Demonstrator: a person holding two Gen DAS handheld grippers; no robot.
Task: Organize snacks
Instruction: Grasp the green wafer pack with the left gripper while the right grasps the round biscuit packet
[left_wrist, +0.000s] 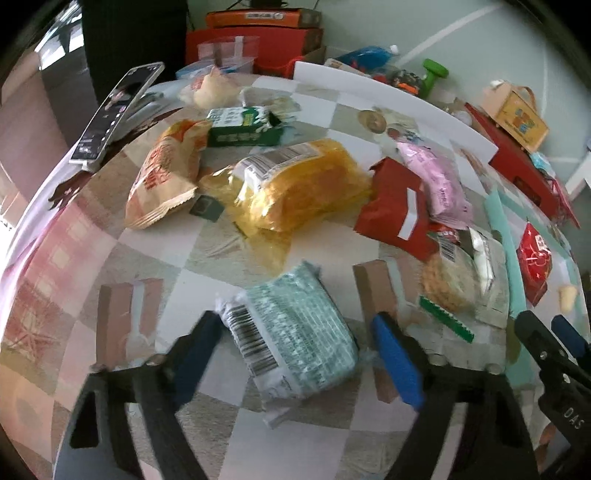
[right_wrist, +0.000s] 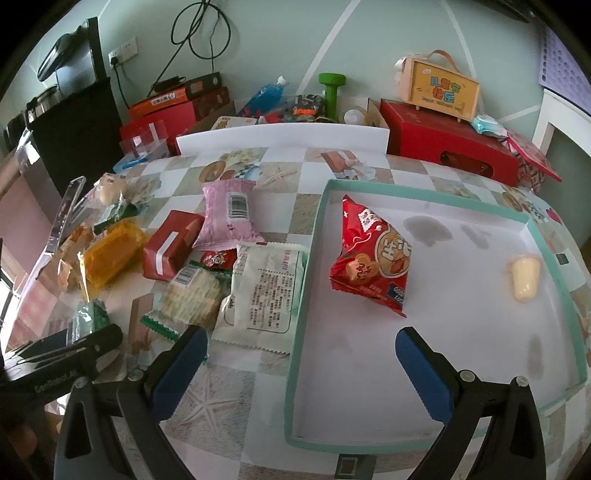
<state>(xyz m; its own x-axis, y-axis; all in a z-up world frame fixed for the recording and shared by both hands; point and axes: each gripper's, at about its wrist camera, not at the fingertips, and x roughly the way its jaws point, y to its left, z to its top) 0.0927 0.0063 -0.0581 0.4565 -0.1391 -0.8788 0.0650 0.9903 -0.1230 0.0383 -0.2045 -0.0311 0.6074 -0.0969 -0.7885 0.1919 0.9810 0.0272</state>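
Between the left gripper's blue-padded fingers lies a green packet, barcode end toward the camera. The jaws stand wide, 1 on each side of the packet, and neither pad clearly touches it; the view is blurred, so contact cannot be told for certain. The packet rests on the checkered table. Beyond it sits a yellow pack, with an orange bag to its left and a green box behind. To the right are a red pack and a pink packet partly on top of it, then a cracker pack near the tray's teal rim. A phone stands propped at the table's far left edge.

The right gripper hangs above the near left corner of the tray, its fingers spread wide and holding nothing. Inside the tray lie 2 snacks: a red bag toward the left and a small pale snack near the right wall, well apart from each other. Just left of the tray a white packet touches its wall, with the cracker pack beside it. Behind the table stand a red case bearing a tan box, and a green dumbbell.
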